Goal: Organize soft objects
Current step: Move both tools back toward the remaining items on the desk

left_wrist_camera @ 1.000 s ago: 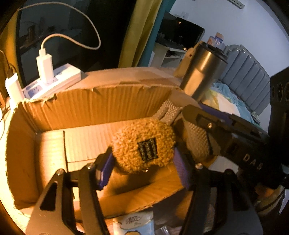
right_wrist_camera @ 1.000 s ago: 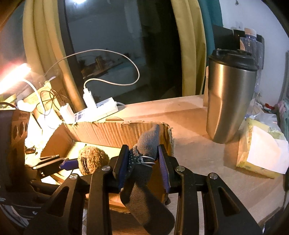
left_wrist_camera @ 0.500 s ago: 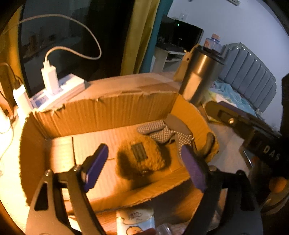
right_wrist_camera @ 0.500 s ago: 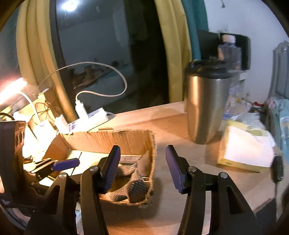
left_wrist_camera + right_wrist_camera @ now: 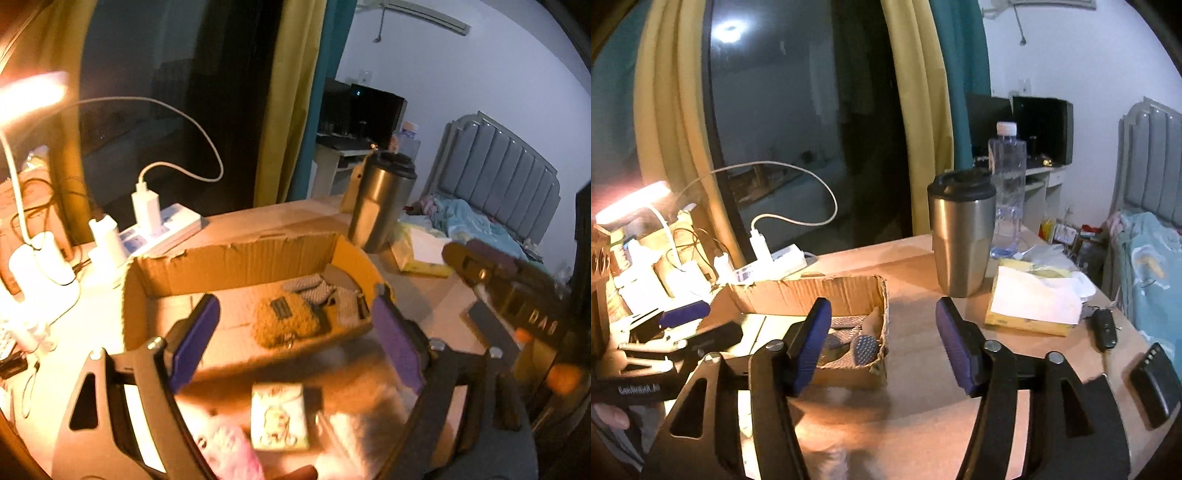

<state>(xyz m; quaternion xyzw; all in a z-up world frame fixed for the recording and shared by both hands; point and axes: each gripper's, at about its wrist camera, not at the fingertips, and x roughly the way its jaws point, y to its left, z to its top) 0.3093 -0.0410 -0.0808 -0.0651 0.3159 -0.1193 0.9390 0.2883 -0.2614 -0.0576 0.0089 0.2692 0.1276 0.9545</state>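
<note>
- In the middle of the left wrist view, the brown fuzzy pouch (image 5: 286, 322) lies on the floor of the cardboard box (image 5: 236, 260), touching the grey knitted gloves (image 5: 325, 295) at the box's right end.
- Both soft things look put away already; near the bottom edge a pale fluffy thing (image 5: 364, 421) and a pink item (image 5: 229, 454) may still need sorting, as I judge it.
- The left tongs (image 5: 295, 345) stand wide with nothing between them, their jaws just having opened further.
- The right tongs (image 5: 882, 341) are likewise apart and empty, also just having opened further, above the worktop (image 5: 923, 398).
- Motion blur smears the lower items; a small printed pack (image 5: 279, 417) is unreadable.
- Right of the box stand a steel tumbler (image 5: 960, 236) and a tissue pack (image 5: 1032, 301).
</note>
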